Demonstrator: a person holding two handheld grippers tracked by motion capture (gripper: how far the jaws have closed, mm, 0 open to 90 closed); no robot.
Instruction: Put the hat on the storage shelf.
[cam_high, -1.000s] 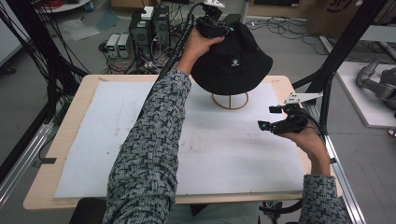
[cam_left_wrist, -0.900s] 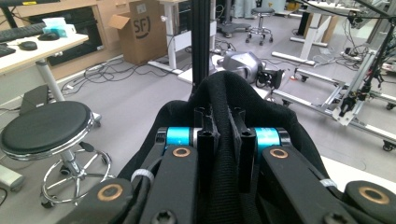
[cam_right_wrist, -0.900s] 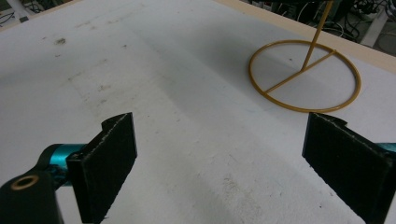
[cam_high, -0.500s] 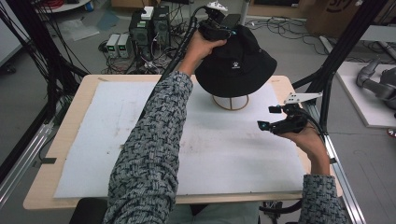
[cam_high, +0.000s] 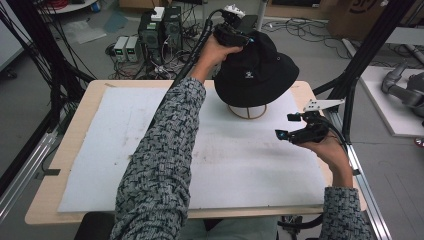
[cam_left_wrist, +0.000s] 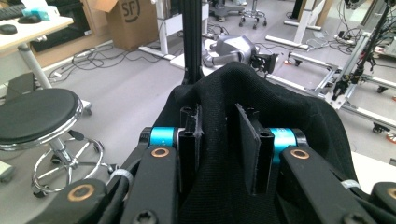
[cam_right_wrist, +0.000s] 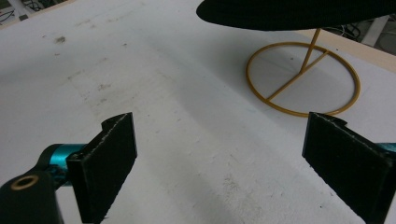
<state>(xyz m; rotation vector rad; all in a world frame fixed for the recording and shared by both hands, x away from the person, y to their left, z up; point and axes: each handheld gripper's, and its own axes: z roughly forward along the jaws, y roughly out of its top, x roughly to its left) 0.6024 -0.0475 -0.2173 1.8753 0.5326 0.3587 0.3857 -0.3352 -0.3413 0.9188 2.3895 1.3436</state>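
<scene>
The left tool (cam_high: 248, 38) is clamped on a fold of the crown of the black bucket hat (cam_high: 257, 70), which sits over the gold wire stand (cam_high: 247, 111) near the far right corner of the worktop (cam_high: 65, 150). The right tool (cam_high: 290, 126) hangs idle by the right edge, jaws wide apart. Judged from this, the grasp is made; whether the hat rests fully on the stand cannot be told.

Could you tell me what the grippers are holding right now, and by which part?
The left gripper pinches the black hat by its crown; the right gripper holds nothing.
</scene>
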